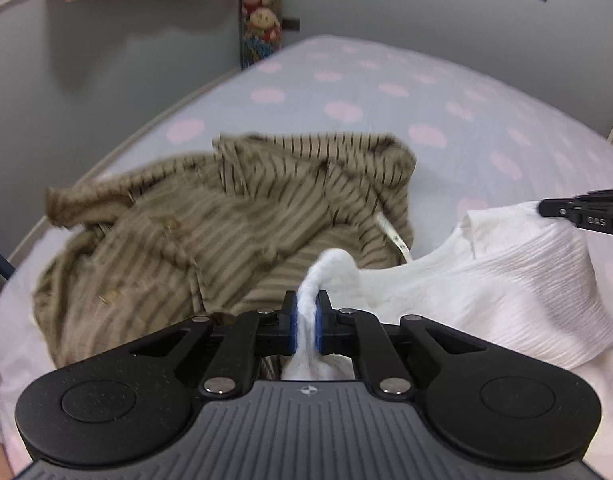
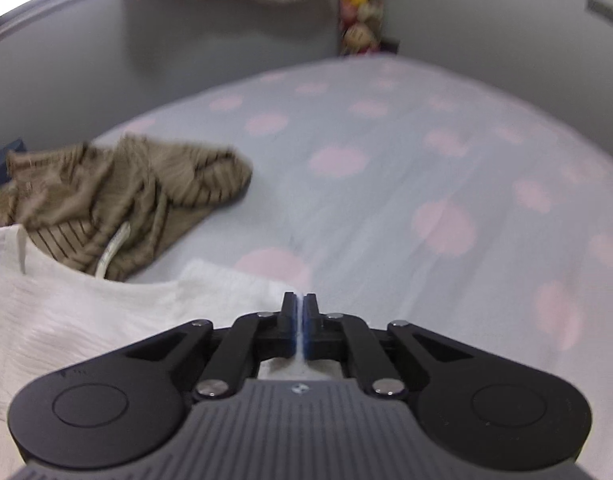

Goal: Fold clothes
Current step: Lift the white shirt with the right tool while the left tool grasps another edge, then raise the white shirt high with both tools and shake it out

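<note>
I had left claw (image 1: 306,320) clenched on white top (image 1: 486,280) bunch | right claw (image 2: 299,322) pinching its edge, bed (image 2: 386,200) at 6 | soft, light, limp; take strap corners | striped garment (image 1: 206,232) crumpled at 10

The right gripper (image 2: 299,320) has its fingers (image 2: 287,316) pressed almost together on a thin edge of the white garment (image 2: 86,320), which spreads away to the left over the bed (image 2: 386,200) (its sheet is pale blue with pink spots). Beyond the white cloth, at the left, a crumpled brown striped garment (image 2: 118,192) lies on the sheet, with a pale label showing near its lower edge. A grey wall (image 2: 106,60) rises behind the bed.
</note>
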A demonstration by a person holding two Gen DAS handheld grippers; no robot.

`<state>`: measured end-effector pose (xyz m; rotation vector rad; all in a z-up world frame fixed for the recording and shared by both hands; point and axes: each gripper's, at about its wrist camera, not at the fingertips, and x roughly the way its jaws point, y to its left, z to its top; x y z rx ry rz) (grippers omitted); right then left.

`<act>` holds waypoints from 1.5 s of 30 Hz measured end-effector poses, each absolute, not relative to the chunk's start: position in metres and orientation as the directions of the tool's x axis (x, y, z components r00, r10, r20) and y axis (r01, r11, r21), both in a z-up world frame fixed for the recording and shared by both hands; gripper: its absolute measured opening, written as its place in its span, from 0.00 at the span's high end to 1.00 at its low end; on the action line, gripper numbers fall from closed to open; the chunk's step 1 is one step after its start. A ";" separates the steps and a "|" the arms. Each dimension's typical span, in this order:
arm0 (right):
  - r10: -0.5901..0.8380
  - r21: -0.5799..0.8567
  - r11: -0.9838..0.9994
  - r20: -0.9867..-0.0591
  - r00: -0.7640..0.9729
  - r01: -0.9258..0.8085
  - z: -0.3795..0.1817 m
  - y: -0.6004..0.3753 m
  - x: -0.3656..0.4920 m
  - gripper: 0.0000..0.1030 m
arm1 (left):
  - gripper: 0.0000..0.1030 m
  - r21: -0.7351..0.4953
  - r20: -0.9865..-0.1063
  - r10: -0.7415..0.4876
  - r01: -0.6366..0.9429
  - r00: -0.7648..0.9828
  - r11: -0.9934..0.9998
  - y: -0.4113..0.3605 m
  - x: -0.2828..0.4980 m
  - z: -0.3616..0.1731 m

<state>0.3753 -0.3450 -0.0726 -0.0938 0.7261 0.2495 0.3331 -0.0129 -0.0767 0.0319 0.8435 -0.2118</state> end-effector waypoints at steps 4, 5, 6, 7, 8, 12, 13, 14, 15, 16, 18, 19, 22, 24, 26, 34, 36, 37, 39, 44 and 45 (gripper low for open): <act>0.119 -0.068 0.979 -0.581 0.805 -0.194 -0.010 -0.366 0.334 0.97 | 0.94 -0.060 -0.685 -0.195 0.212 0.702 0.975 -0.018 0.311 -0.031; 0.102 -0.084 0.981 -0.556 0.825 -0.177 0.008 -0.371 0.322 0.97 | 0.94 -0.061 -0.664 -0.203 0.218 0.719 0.974 -0.020 0.304 -0.018; 0.085 -0.100 0.982 -0.529 0.844 -0.162 0.025 -0.377 0.308 0.97 | 0.94 -0.064 -0.642 -0.212 0.225 0.737 0.972 -0.022 0.297 -0.003; 0.068 -0.117 0.982 -0.500 0.863 -0.145 0.044 -0.382 0.294 0.97 | 0.94 -0.068 -0.616 -0.225 0.233 0.755 0.970 -0.025 0.289 0.012; 0.050 -0.136 0.983 -0.470 0.881 -0.128 0.062 -0.387 0.278 0.97 | 0.94 -0.072 -0.589 -0.238 0.242 0.773 0.967 -0.029 0.281 0.027; -0.036 -0.218 0.975 -0.327 0.944 -0.038 0.135 -0.401 0.208 0.97 | 0.94 -0.072 -0.466 -0.285 0.285 0.837 0.956 -0.044 0.245 0.092; -0.059 -0.238 0.971 -0.286 0.956 -0.011 0.152 -0.403 0.189 0.97 | 0.94 -0.069 -0.430 -0.297 0.297 0.853 0.952 -0.048 0.234 0.109; -0.083 -0.258 0.966 -0.244 0.966 0.017 0.168 -0.405 0.170 0.97 | 0.94 -0.069 -0.393 -0.310 0.308 0.866 0.949 -0.051 0.224 0.125; -0.108 -0.277 0.960 -0.201 0.974 0.049 0.185 -0.406 0.151 0.97 | 0.94 -0.071 -0.355 -0.324 0.320 0.877 0.945 -0.055 0.214 0.140; -0.133 -0.295 0.952 -0.158 0.979 0.082 0.200 -0.407 0.131 0.97 | 0.94 -0.072 -0.317 -0.337 0.331 0.887 0.941 -0.058 0.203 0.156; -0.178 -0.317 0.938 -0.082 0.981 0.143 0.230 -0.409 0.095 0.97 | 0.94 -0.070 -0.246 -0.372 0.366 0.895 0.928 -0.063 0.181 0.184; -0.198 -0.323 0.931 -0.050 0.979 0.172 0.243 -0.411 0.077 0.97 | 0.94 -0.063 -0.214 -0.390 0.386 0.896 0.920 -0.066 0.170 0.197; -0.253 -0.333 0.910 0.032 0.967 0.249 0.282 -0.415 0.028 0.97 | 0.94 -0.050 -0.116 -0.434 0.431 0.894 0.901 -0.070 0.137 0.232; -0.278 -0.338 0.895 0.085 0.957 0.290 0.303 -0.416 -0.002 0.97 | 0.94 -0.047 -0.046 -0.456 0.454 0.889 0.890 -0.069 0.115 0.255; -0.287 -0.340 0.886 0.130 0.949 0.314 0.317 -0.410 -0.032 0.97 | 0.94 -0.061 0.017 -0.477 0.477 0.879 0.877 -0.065 0.097 0.275; -0.294 -0.327 0.864 0.290 0.911 0.383 0.363 -0.382 -0.146 0.97 | 0.94 -0.047 0.253 -0.506 0.533 0.824 0.845 -0.042 0.023 0.329; -0.294 -0.322 0.858 0.329 0.897 0.399 0.374 -0.376 -0.175 0.97 | 0.94 -0.051 0.289 -0.509 0.544 0.811 0.837 -0.039 0.011 0.336; -0.294 -0.319 0.856 0.349 0.890 0.408 0.380 -0.372 -0.189 0.97 | 0.94 -0.054 0.306 -0.511 0.551 0.803 0.833 -0.036 0.005 0.338; -0.289 -0.314 0.855 0.374 0.881 0.414 0.384 -0.364 -0.213 0.97 | 0.94 -0.043 0.343 -0.512 0.558 0.788 0.829 -0.029 -0.006 0.341; -0.272 -0.312 0.850 0.427 0.862 0.424 0.379 -0.350 -0.261 0.97 | 0.94 -0.009 0.401 -0.508 0.557 0.763 0.830 -0.024 -0.022 0.347; -0.268 -0.312 0.851 0.433 0.860 0.422 0.378 -0.348 -0.267 0.97 | 0.94 -0.004 0.405 -0.505 0.554 0.762 0.832 -0.023 -0.026 0.349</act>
